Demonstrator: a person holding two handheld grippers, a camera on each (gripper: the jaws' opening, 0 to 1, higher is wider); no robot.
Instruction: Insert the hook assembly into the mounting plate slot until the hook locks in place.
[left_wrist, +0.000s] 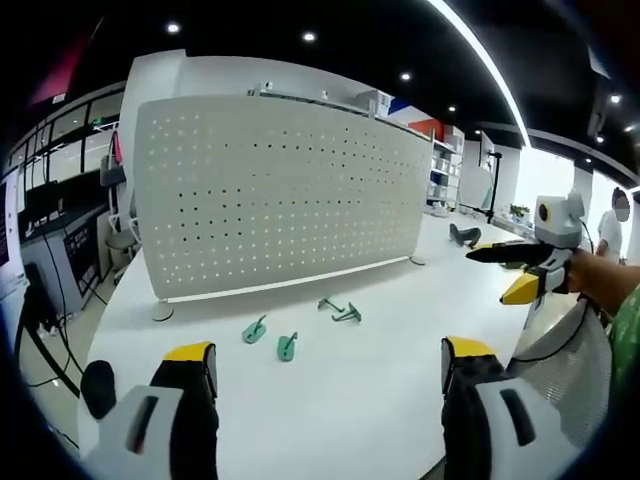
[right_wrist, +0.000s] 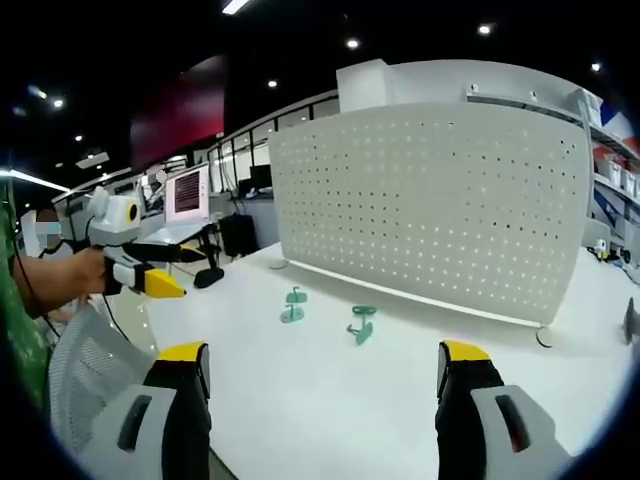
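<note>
Pegboard panel stands upright on the white worktop in the left gripper view. Four green hooks lie in front of it. The left hand-held gripper hangs wide apart with nothing between its jaws, and the right hand-held gripper enters from the right, its jaw gap unclear.

In the right gripper view, hooks lie below the panel; the right hand-held gripper is spread wide and holds nothing.

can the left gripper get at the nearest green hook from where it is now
Probably yes: the left gripper is open, and bare white table lies between its jaws and the nearest green hook, with nothing in between.
</note>
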